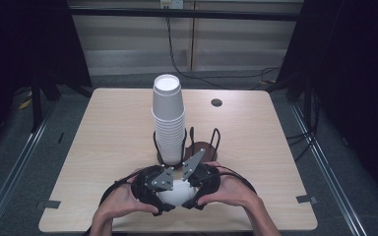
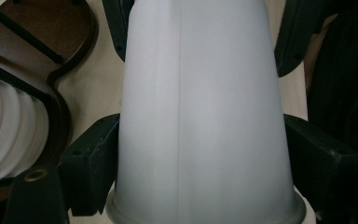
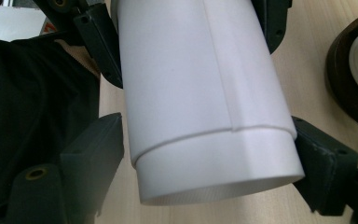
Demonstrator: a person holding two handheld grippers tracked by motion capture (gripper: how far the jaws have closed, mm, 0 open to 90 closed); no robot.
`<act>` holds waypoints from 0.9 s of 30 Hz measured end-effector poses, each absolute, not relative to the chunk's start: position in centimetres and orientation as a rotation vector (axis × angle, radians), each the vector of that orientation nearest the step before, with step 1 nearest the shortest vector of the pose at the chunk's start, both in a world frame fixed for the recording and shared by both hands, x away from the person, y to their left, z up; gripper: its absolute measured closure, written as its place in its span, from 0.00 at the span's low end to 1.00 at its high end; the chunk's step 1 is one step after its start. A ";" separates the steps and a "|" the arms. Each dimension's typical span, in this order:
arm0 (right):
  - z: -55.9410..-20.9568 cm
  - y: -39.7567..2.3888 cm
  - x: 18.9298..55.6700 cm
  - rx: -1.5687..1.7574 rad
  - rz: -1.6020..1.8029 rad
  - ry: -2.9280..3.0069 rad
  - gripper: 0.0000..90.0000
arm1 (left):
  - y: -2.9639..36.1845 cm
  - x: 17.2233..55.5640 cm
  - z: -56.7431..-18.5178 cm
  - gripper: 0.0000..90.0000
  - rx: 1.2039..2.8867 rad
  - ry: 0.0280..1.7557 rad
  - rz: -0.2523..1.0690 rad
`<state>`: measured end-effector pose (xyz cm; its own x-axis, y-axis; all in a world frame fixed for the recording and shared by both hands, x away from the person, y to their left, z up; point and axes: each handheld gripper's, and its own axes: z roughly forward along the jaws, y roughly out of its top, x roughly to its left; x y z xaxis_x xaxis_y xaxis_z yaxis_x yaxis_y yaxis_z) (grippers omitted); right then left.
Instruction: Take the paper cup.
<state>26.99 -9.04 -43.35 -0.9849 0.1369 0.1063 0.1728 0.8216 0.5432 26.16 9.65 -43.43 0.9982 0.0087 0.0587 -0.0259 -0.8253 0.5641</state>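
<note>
A white cup [image 1: 175, 194] lies level just above the table's near edge, held from both sides. My left gripper [image 1: 163, 198] comes in from the left and is shut on it; in the left gripper view [image 2: 200, 140] both black jaws press the cup [image 2: 200, 107] near its lipped end. My right gripper [image 1: 191, 195] comes in from the right. In the right gripper view [image 3: 209, 144] its jaws sit against the sides of the cup [image 3: 200, 84] at the stepped band of its other end.
A tall stack of white cups [image 1: 168, 118] stands in a black wire holder on a dark wooden base [image 1: 203, 147], right behind the hands. A small dark round hole [image 1: 216, 103] sits far right on the table [image 1: 103, 137]. Cables run over the floor beyond.
</note>
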 end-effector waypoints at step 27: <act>-43.1 -9.5 26.6 -0.257 -0.904 -2.930 0.28 | 10.6 26.5 -43.9 0.17 2.427 -0.003 0.036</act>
<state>26.62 -9.53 -43.09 -0.9840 0.1397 0.1103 0.1775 0.8135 0.5538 26.47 10.61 -43.89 0.9996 0.0073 0.0266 -0.0119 -0.7555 0.6550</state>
